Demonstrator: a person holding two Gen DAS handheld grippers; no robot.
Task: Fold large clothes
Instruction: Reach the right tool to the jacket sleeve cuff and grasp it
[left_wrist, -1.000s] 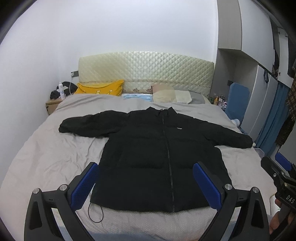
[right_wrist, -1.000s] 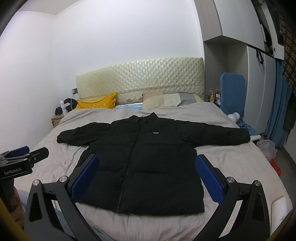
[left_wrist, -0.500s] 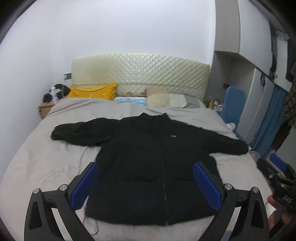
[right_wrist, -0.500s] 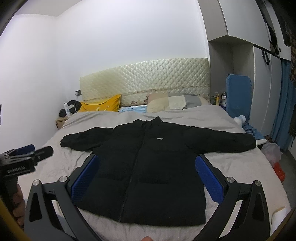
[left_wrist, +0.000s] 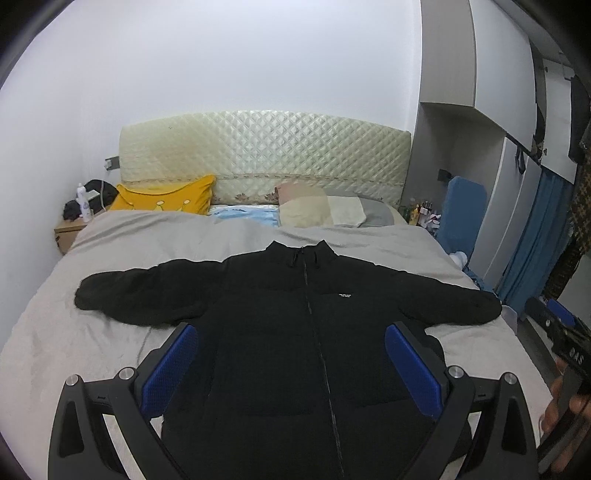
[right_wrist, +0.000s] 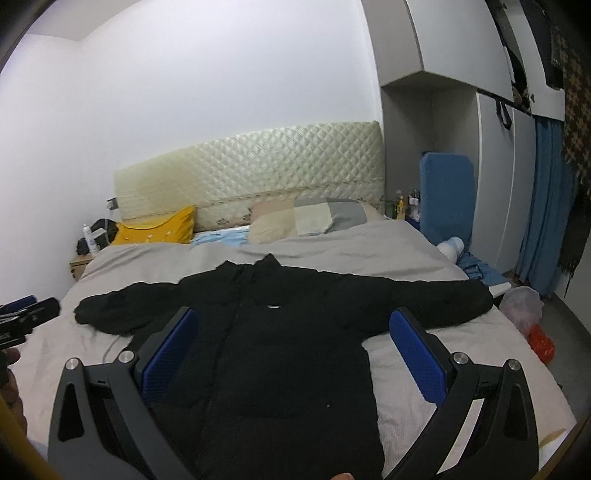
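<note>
A black puffer jacket (left_wrist: 280, 332) (right_wrist: 280, 343) lies flat and zipped on the grey bed (left_wrist: 166, 236) (right_wrist: 399, 251), front up, collar toward the headboard, both sleeves spread out sideways. My left gripper (left_wrist: 291, 354) hovers open above the jacket's lower body, its blue pads wide apart with nothing between them. My right gripper (right_wrist: 295, 343) is also open over the jacket's middle and holds nothing. The right gripper also shows at the left wrist view's right edge (left_wrist: 561, 332), and the left gripper at the right wrist view's left edge (right_wrist: 26, 314).
Yellow pillow (left_wrist: 166, 194) and beige-grey pillows (left_wrist: 325, 210) lie by the quilted headboard (left_wrist: 266, 147). A bedside table (left_wrist: 68, 232) with a bottle stands left. Blue padded board (right_wrist: 447, 195), wardrobe, blue curtain (right_wrist: 543, 206) and plastic bags (right_wrist: 524, 306) on the floor are to the right.
Both grippers have moved forward and lower over the jacket, which now fills more of each view. Both stayed open; the jacket has not moved.
</note>
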